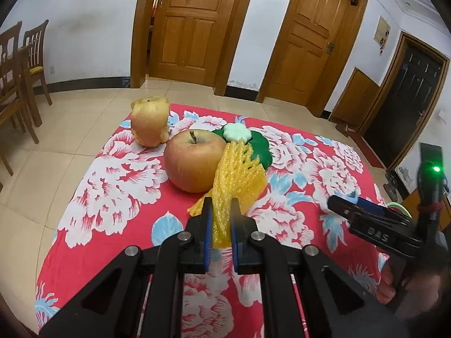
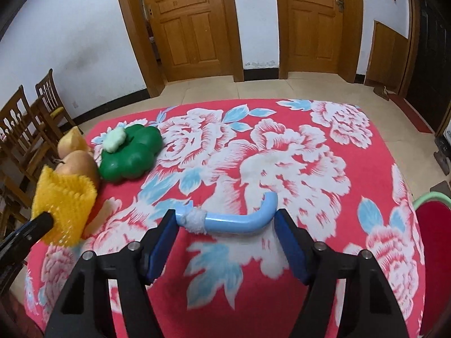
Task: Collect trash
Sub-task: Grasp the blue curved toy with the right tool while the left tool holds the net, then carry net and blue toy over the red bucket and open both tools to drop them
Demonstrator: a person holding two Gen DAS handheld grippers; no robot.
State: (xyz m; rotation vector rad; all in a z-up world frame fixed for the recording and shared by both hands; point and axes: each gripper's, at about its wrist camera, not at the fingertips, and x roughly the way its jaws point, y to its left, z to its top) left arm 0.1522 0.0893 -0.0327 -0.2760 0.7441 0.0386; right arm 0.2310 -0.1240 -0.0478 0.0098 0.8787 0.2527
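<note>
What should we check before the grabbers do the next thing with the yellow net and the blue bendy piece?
1. Left gripper shut on the yellow foam net: ok.
2. Blue bent piece between the right gripper fingers: ok.
3. Right pads pressing on the piece: not ok, gaps show both sides.
4. Net free of the apple: cannot tell, they look touching.
5. Green flower-shaped lump clear of the right gripper: ok.
6. Trash bin in sight: not ok, none visible.

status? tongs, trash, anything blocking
Left tongs shut on yellow foam net. Right tongs open around blue handle piece, not gripping. Apple touches the net.
</note>
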